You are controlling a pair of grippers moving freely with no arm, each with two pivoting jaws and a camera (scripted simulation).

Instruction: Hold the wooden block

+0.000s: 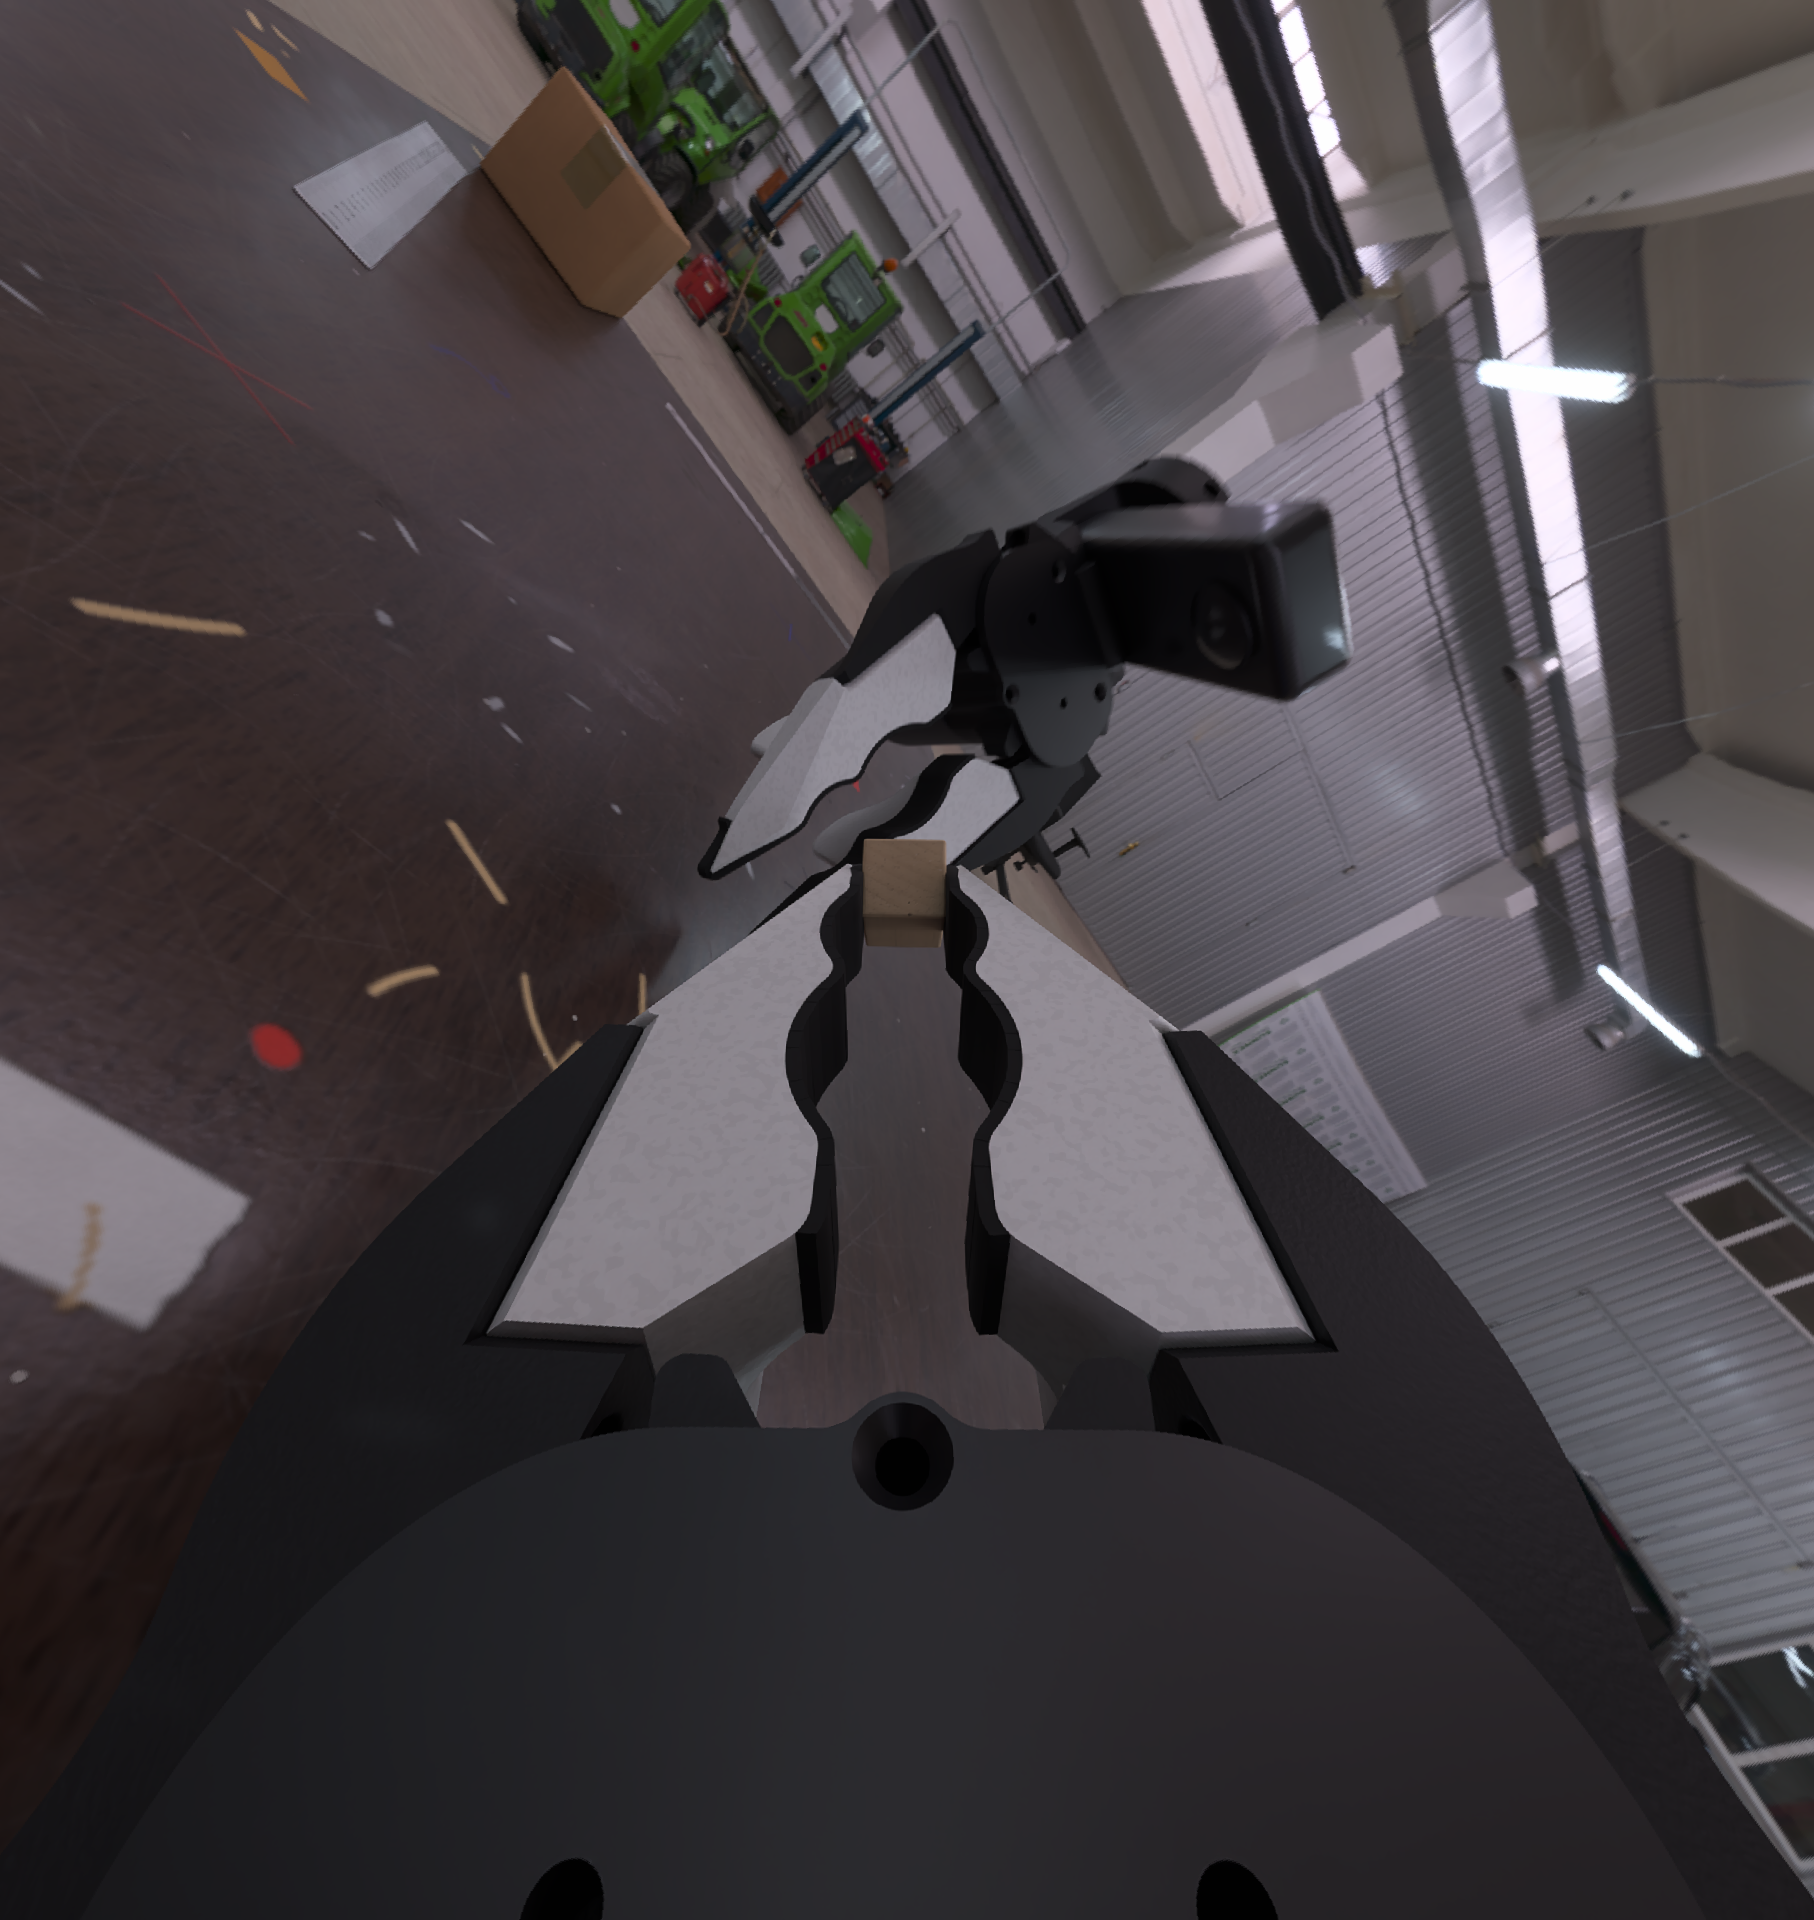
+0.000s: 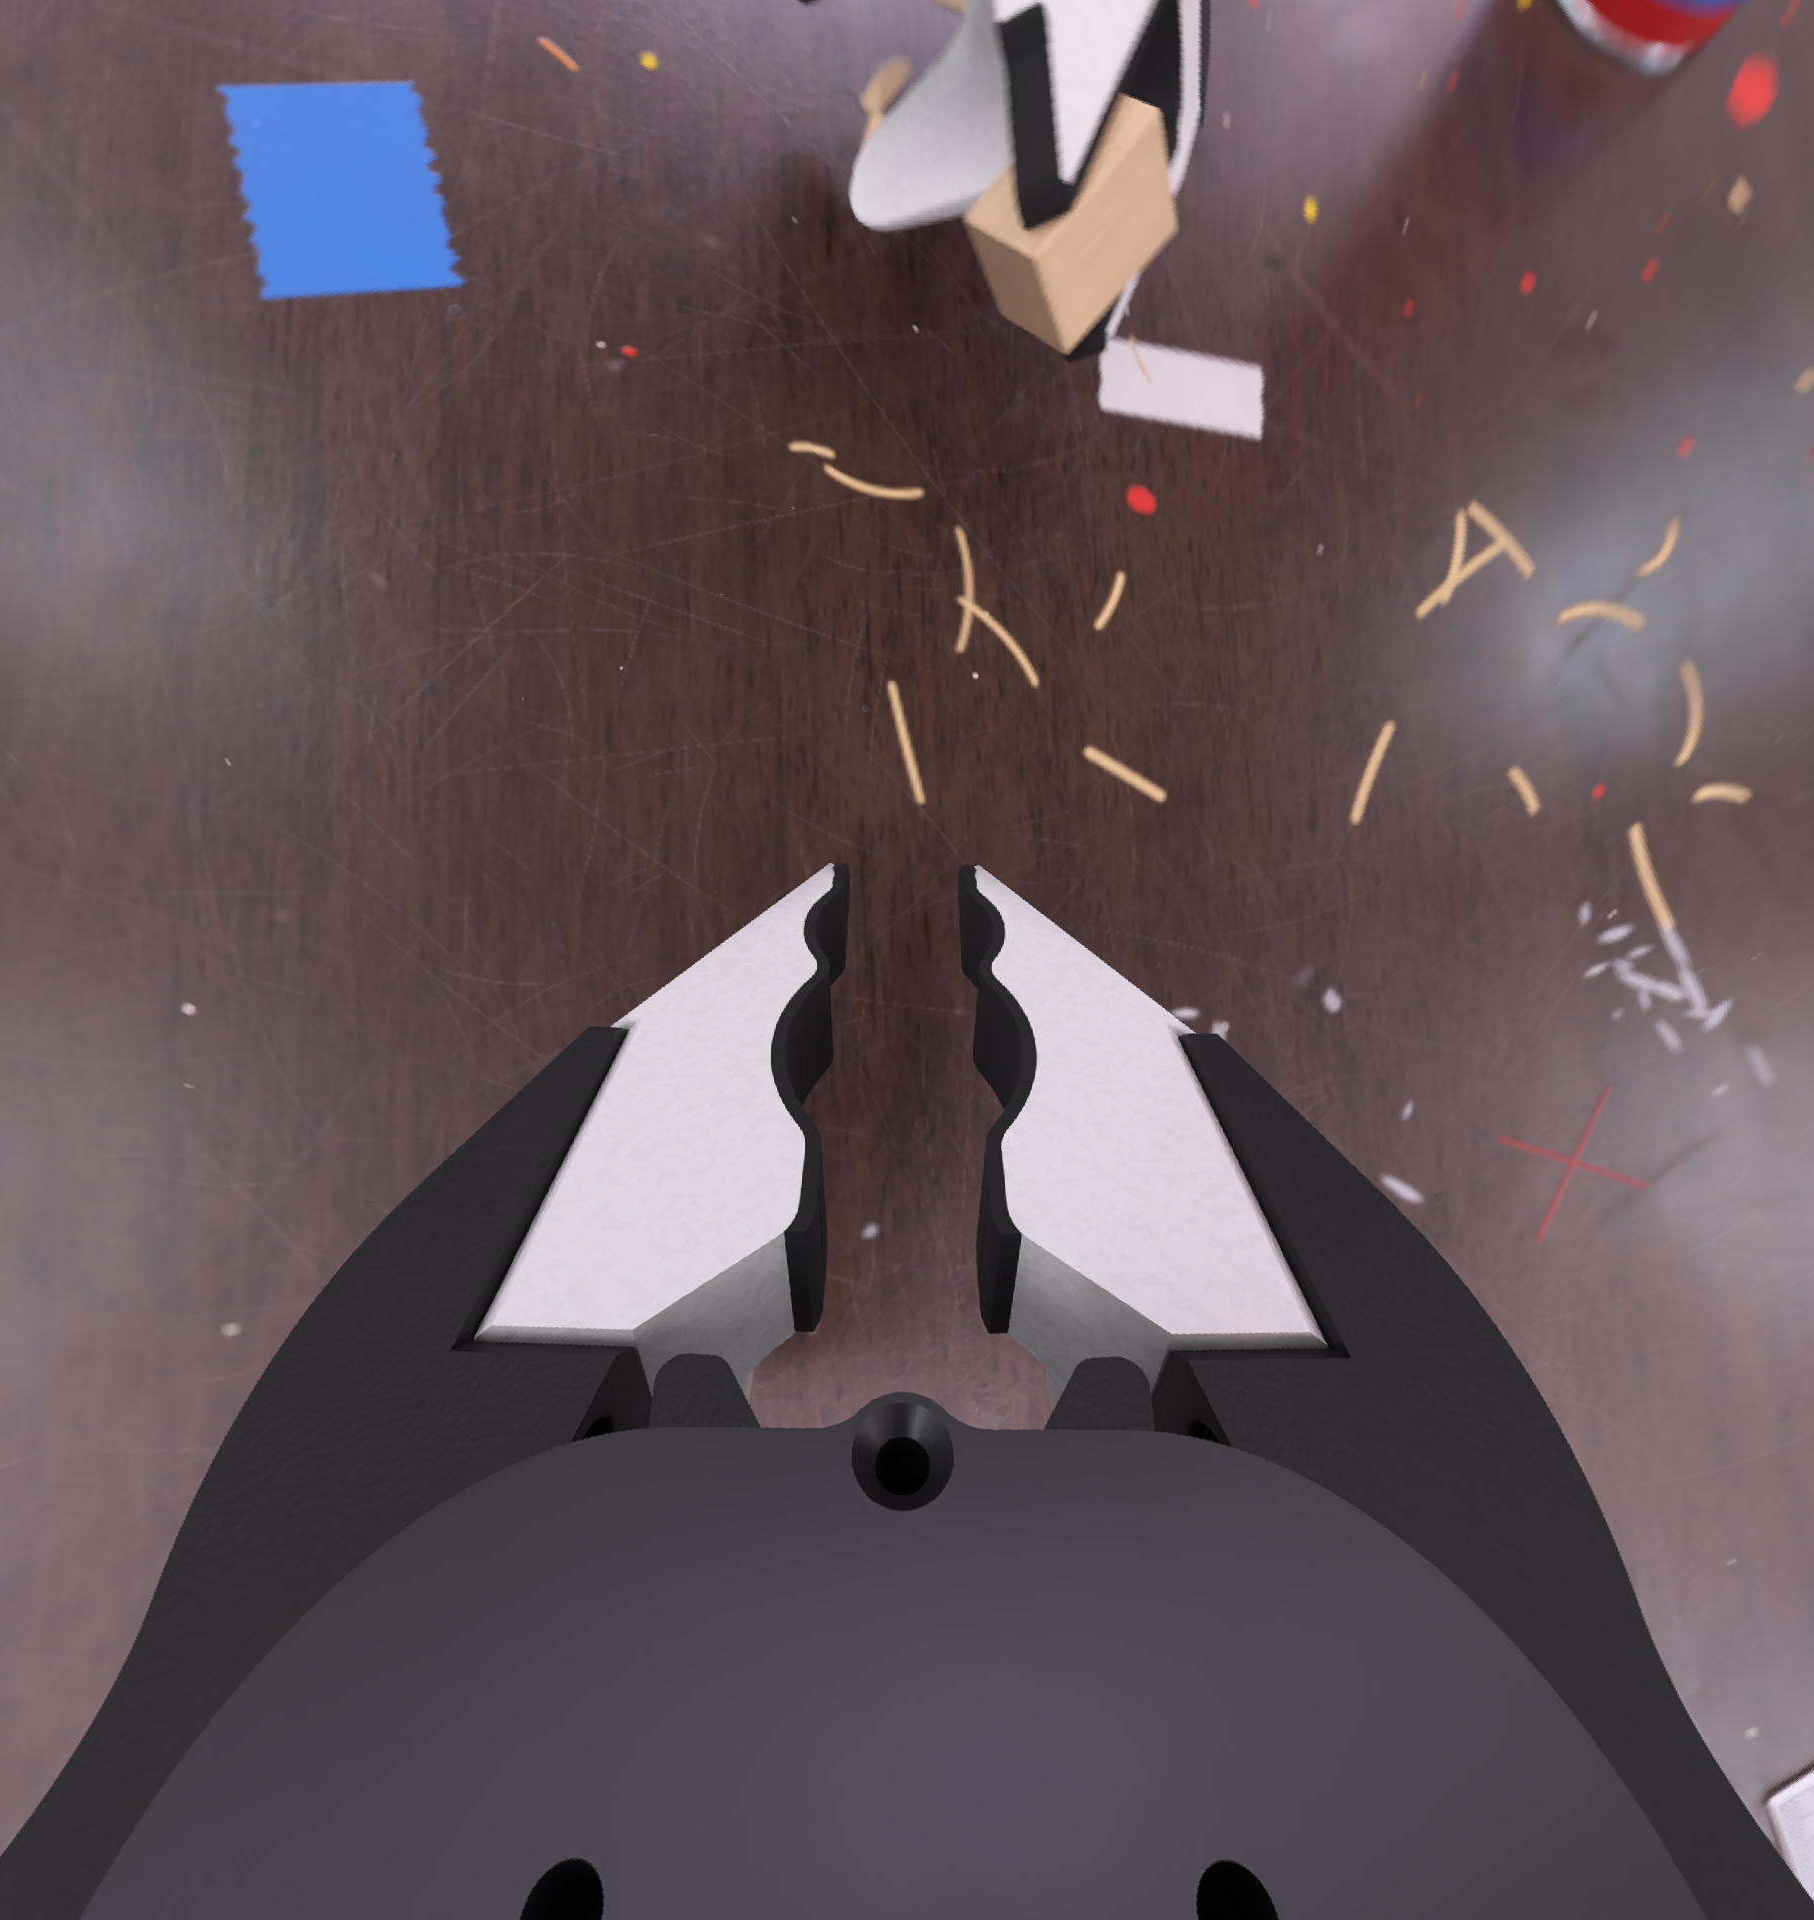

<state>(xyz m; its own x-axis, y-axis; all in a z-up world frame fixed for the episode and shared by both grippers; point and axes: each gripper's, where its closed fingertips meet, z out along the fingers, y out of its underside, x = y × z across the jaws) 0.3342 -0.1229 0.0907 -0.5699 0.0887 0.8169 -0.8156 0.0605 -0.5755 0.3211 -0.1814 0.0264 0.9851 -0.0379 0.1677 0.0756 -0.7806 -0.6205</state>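
Note:
My left gripper (image 1: 904, 883) is shut on a small pale wooden block (image 1: 903, 894), pinched between its fingertips and held above the dark scratched table (image 1: 259, 727). The same block (image 2: 1074, 244) shows at the top of the right wrist view, clamped in the left gripper's white fingers (image 2: 913, 166). My right gripper (image 2: 903, 873) is open and empty, with a narrow gap between its tips, pointing down at the table (image 2: 467, 623). It also shows in the left wrist view (image 1: 809, 831), just beyond the block, apart from it.
A cardboard box (image 1: 586, 192) and a grey ruler (image 1: 383, 192) lie at the table's far end. A white paper strip (image 1: 72, 1184), a blue patch (image 2: 342, 187), a white tag (image 2: 1183, 390), a red can (image 2: 1651, 26) and scattered wood shavings (image 2: 986, 623) lie on the table.

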